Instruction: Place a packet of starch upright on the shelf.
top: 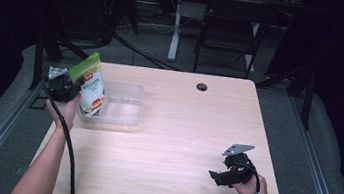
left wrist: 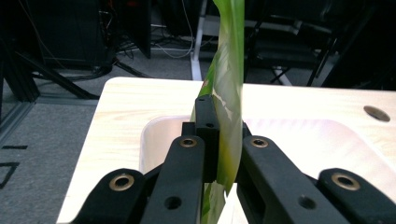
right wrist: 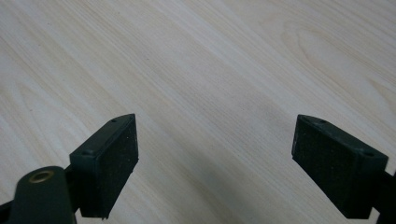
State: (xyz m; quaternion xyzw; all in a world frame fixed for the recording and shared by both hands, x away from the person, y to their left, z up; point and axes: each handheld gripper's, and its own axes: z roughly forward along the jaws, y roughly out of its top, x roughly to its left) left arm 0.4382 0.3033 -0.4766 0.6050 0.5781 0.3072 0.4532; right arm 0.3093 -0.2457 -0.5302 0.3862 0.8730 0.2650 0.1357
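A green and white snack pouch (top: 90,85) stands upright at the left end of a clear plastic bin (top: 126,102), its lower part inside the bin. My left gripper (top: 67,86) is shut on the pouch's left edge. In the left gripper view the two black jaws pinch the thin green pouch (left wrist: 229,93) over the bin (left wrist: 308,140). Near the table's front right corner my right gripper (top: 216,176) is held low over bare wood. Its pads (right wrist: 109,158) stand wide apart in the right gripper view with nothing between them, so it is open.
The light wooden table (top: 174,142) has a round cable hole (top: 202,87) at its far edge. Behind the table stand a dark chair (top: 229,29) and a white desk leg (top: 176,27). Black frame rails run along both sides of the table.
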